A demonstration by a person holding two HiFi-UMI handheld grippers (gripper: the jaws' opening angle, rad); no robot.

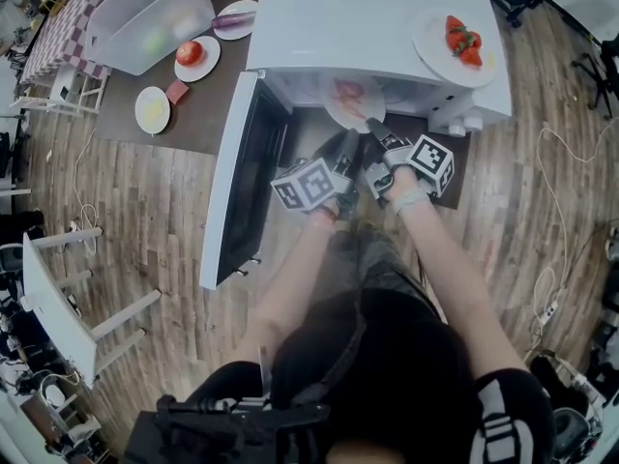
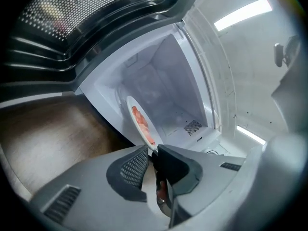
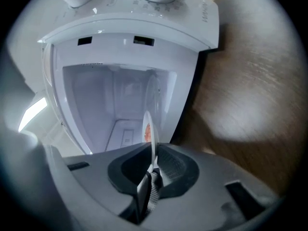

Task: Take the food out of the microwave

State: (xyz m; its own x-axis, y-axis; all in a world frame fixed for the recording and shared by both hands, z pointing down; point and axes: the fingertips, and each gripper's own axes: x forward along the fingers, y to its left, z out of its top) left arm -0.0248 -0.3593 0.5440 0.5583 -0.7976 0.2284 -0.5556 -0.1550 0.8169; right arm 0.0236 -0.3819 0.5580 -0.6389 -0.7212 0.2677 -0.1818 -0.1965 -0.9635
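The white microwave (image 1: 368,17) stands with its door (image 1: 237,177) swung open to the left. A white plate (image 1: 353,100) of pink food sits in the mouth of the cavity. My right gripper (image 1: 371,127) is shut on the plate's near rim. In the right gripper view the thin rim (image 3: 153,143) runs edge-on between the pads of that gripper (image 3: 153,165). My left gripper (image 1: 340,153) is close beside it on the left. In the left gripper view the plate (image 2: 139,119) runs down into that gripper's (image 2: 154,153) narrow jaw gap, shut on its rim.
A plate of strawberries (image 1: 462,42) rests on top of the microwave. On the brown table to the left are a clear plastic bin (image 1: 145,17), a plate with a tomato (image 1: 196,56) and other small plates. A white stool (image 1: 58,298) stands on the floor at left.
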